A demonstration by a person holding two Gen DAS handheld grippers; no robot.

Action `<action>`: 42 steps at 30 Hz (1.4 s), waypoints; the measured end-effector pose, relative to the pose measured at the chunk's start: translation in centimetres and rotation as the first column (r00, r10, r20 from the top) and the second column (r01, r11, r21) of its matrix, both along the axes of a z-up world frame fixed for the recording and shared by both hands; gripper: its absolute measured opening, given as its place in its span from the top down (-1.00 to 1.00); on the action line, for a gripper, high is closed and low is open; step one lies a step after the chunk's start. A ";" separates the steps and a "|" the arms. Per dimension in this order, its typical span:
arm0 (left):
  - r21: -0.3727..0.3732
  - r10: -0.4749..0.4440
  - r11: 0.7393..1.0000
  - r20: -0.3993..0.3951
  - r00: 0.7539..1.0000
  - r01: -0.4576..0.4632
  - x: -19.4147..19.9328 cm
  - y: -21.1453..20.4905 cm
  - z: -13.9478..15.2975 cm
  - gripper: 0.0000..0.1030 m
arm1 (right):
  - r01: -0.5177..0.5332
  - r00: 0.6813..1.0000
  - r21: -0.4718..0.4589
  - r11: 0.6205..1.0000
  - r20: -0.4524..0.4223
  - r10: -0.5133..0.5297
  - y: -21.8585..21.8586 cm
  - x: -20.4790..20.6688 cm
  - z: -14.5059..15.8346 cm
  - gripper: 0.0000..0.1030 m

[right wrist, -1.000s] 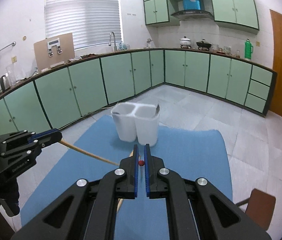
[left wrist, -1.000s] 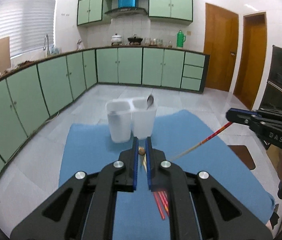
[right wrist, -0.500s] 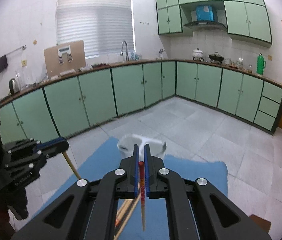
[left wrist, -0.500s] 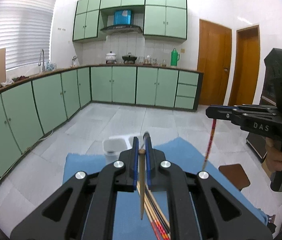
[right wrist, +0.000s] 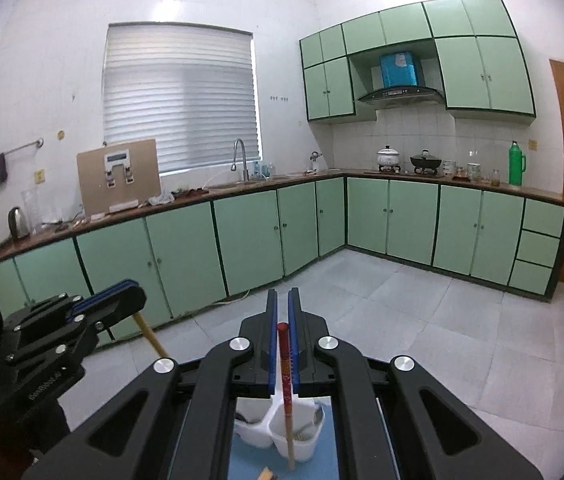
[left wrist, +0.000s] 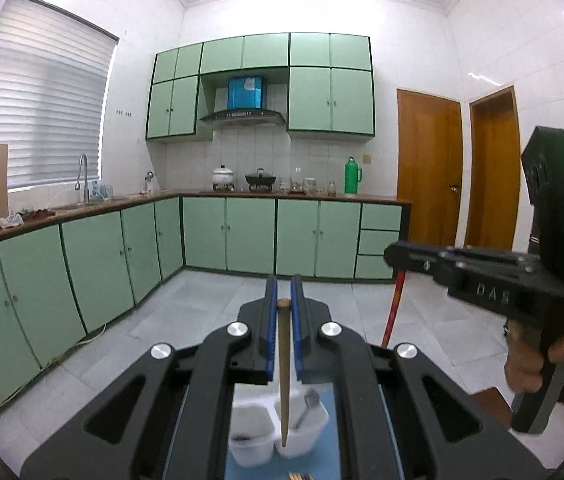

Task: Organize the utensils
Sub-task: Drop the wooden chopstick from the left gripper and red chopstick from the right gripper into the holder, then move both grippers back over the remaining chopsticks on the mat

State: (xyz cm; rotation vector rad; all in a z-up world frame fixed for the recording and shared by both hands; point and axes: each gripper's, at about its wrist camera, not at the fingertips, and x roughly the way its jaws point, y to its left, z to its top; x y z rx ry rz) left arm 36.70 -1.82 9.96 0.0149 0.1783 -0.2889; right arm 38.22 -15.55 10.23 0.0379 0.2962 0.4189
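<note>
Left wrist view takes in a kitchen with mint-green cabinets (left wrist: 230,236) along 2 walls, a white blind (left wrist: 38,112) over the sink, a grey tiled floor (left wrist: 186,304) and 2 brown doors (left wrist: 429,168) at the right. Far below lies a blue-covered tabletop (left wrist: 331,456), seen only in the gap between the tool's black frames.

On that blue cover stands 1 white holder (left wrist: 254,424) with 2 compartments; a metal utensil (left wrist: 306,404) leans in its right compartment, and something dark lies in the left 1.

Both tools are raised and aim level across the room. The left tool (left wrist: 283,300) pinches 1 brown wooden chopstick (left wrist: 283,368) at its top end, the stick hanging straight down over the holder, its tip near the divider. The right tool (right wrist: 282,310) pinches 1 red chopstick (right wrist: 286,384) the same way, hanging over the right compartment; whether its pale tip is inside I cannot tell. In the left wrist view a hand (left wrist: 537,364) grips the right tool's handle. A few more stick ends (left wrist: 301,476) show at the bottom edge, too cropped to count.
</note>
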 end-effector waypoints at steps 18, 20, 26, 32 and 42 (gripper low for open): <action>0.031 0.042 0.999 -0.181 0.983 -0.037 10.7 0.7 -9.9 0.86 | 0.032 0.986 0.016 0.999 -0.164 -0.029 1.0 9.1 -9.8 0.88; 0.035 0.047 0.999 -0.196 0.979 -0.041 10.5 1.2 -10.6 0.76 | 0.042 0.983 0.007 0.999 -0.181 -0.040 0.4 8.8 -10.5 0.85; 0.046 0.062 0.998 -0.197 0.979 -0.053 7.3 2.3 -11.1 0.19 | 0.100 0.977 0.017 0.995 -0.189 -0.095 -1.9 6.0 -11.1 0.27; 0.046 0.086 0.996 -0.207 0.975 -0.078 0.8 3.0 -12.8 -0.32 | 0.171 0.968 0.018 0.985 -0.187 -0.164 -4.4 -0.7 -13.2 -0.47; 0.050 0.157 0.987 -0.403 0.901 -0.149 -9.4 5.0 -21.8 -0.50 | 0.198 0.928 -0.080 0.977 -0.306 -0.213 -3.3 -12.6 -22.4 -0.78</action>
